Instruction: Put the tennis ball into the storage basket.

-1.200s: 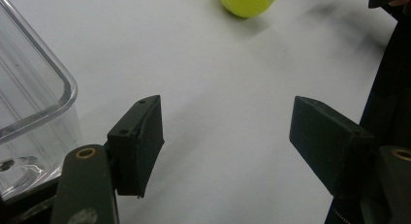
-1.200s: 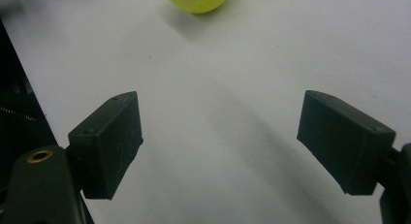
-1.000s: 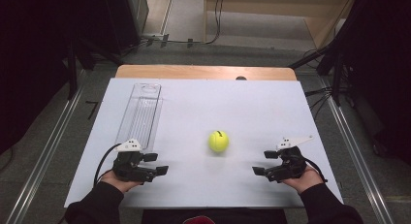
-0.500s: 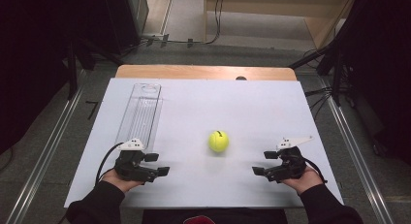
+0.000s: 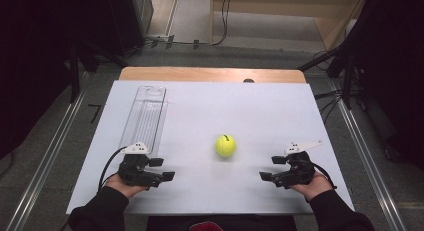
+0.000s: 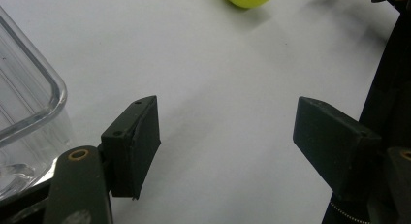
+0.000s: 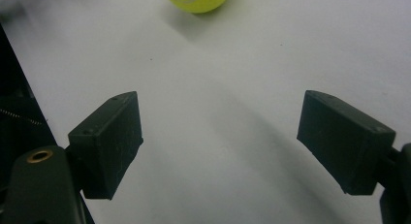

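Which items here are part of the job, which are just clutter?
In play: tennis ball, clear plastic tube, left hand-held gripper and right hand-held gripper, both open.
Lying about: cables on the floor, dark stand legs.

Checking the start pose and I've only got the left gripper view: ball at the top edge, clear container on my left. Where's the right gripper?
Observer: The right gripper rests near the table's front edge, right of the ball, apart from it.
Operator: Open or shut?
Observer: Open; in the right gripper view its jaws stand wide apart with nothing between them.
Operator: How long is that container?
Observer: The container is a long narrow tray running toward the table's far edge, straight beyond the left gripper, which is also open.
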Available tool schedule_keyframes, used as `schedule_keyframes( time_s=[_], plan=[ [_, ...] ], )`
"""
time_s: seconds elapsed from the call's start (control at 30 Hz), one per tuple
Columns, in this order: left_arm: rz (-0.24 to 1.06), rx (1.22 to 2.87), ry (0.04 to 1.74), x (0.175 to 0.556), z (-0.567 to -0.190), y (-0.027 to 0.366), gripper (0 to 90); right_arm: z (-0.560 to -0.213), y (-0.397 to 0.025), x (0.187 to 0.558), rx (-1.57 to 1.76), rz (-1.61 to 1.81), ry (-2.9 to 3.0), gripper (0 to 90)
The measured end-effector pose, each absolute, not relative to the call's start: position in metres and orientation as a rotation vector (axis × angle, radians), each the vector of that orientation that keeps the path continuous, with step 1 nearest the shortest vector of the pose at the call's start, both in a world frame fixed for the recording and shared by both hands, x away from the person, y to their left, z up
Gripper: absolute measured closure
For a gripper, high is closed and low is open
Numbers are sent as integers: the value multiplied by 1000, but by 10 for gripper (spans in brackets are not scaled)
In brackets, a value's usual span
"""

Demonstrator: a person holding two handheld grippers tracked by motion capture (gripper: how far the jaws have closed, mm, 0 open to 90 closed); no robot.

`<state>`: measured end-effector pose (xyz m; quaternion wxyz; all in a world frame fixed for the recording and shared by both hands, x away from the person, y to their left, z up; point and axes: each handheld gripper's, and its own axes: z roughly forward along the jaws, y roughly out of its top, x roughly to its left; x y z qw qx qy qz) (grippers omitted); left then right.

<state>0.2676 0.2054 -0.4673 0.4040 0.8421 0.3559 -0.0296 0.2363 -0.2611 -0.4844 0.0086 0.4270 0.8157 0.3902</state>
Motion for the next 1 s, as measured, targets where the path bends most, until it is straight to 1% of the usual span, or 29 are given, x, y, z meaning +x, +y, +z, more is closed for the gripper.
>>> schedule_keyframes(
  time_s=[0.6, 1.0],
  plan=[
    [-66, 2123, 889, 268, -467, 205, 261, -484, -262, 236, 1334, 1230, 2543, 141],
    [-86, 2124, 885, 270, -467, 200, 260, -485, -261, 238, 1339, 1209, 2549, 141]
  ],
)
